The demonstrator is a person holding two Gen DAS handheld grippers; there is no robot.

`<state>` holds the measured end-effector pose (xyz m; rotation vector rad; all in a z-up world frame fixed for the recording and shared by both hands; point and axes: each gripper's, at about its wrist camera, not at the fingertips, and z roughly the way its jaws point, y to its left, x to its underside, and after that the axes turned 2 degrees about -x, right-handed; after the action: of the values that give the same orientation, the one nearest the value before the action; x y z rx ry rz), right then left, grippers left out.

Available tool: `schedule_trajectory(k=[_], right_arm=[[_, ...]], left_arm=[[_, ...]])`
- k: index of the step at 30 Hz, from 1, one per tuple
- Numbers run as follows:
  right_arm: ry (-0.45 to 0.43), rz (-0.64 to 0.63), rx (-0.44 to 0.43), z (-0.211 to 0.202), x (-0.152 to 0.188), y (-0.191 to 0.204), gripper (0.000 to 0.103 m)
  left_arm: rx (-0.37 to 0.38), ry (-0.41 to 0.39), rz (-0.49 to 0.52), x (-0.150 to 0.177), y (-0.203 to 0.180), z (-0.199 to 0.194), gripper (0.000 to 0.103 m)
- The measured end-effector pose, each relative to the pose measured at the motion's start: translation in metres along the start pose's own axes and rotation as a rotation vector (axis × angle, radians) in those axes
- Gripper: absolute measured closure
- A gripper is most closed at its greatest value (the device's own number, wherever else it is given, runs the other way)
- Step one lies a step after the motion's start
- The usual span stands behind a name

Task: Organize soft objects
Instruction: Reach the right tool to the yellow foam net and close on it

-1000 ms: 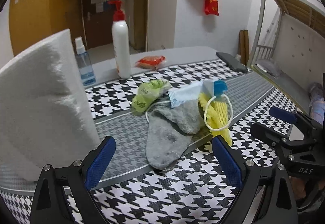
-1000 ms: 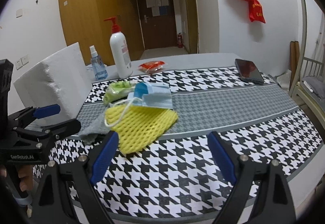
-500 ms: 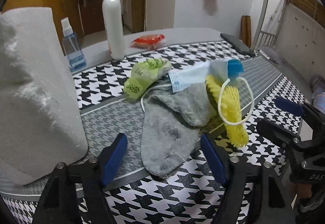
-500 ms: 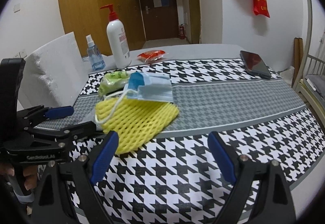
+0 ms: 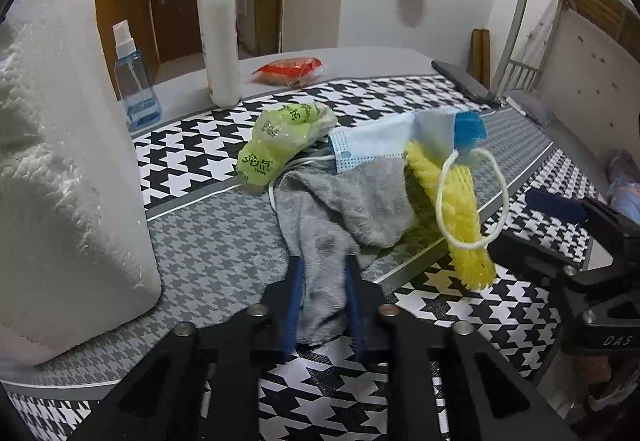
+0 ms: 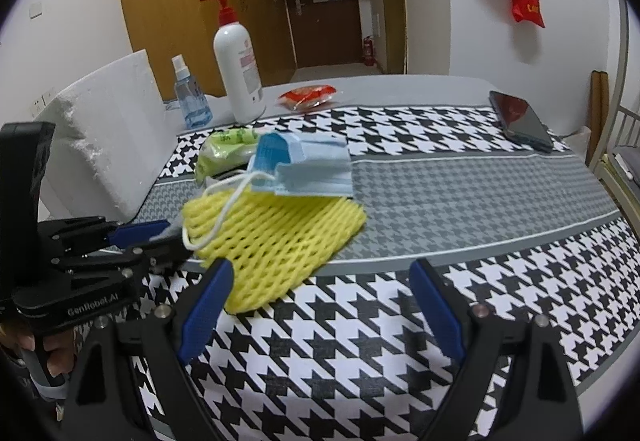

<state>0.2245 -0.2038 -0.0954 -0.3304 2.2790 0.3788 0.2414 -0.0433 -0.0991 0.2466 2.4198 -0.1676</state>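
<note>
Left claw (image 5: 322, 281) is clamped on the near end of the grey sock (image 5: 340, 209), its blue pads pressed against the cloth from both sides, low over the worktop (image 5: 224, 253) with its houndstooth cover. From the left wrist view the sock runs away from the claw into a small heap: a yellow foam net (image 5: 452, 209) lies along its right side, a blue face mask (image 5: 384, 149) is draped over the far end with one white ear loop hanging around the net, and a green packet (image 5: 280, 145) sits just beside the mask on the left. A big white paper roll (image 5: 60, 169) stands upright at the left edge. Farther back are a small blue spray bottle (image 5: 134, 89), a white pump bottle (image 5: 218, 33) with a red top, and a red snack packet (image 5: 288, 69). The right claw (image 5: 560, 225) shows at the right edge, near the net.

From the right wrist view, the right claw (image 6: 320, 305) stands wide apart with nothing between its blue pads, held above the bare cover at the near side of the worktop (image 6: 460, 181). The foam net (image 6: 280, 237) lies just ahead of its left finger, with the face mask (image 6: 304, 169) on top of its far part and the green packet (image 6: 224, 149) behind. The left claw (image 6: 160, 237) reaches in from the left, closed on a grey bit of sock (image 6: 168, 233) at the net's edge. A dark phone (image 6: 520, 121) lies well apart at the far right.
</note>
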Motion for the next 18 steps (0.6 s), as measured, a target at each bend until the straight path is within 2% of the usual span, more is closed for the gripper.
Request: schedule_trajectory(k=[4,8,18], right_arm=[[0.011,-0.010,-0.008,0.003,-0.001,0.003,0.011],[0.021,-0.033,-0.019,0.005,0.001,0.010,0.011],[0.063,-0.085,-0.045,0.013,0.003,0.026,0.011]], left_arm=[[0.022,-0.012,0.006,0.001,-0.001,-0.003,0.088],[0.035,-0.032,0.002,0.002,-0.001,-0.008,0.088],[0.058,-0.027,-0.025,0.005,0.005,-0.008,0.088]])
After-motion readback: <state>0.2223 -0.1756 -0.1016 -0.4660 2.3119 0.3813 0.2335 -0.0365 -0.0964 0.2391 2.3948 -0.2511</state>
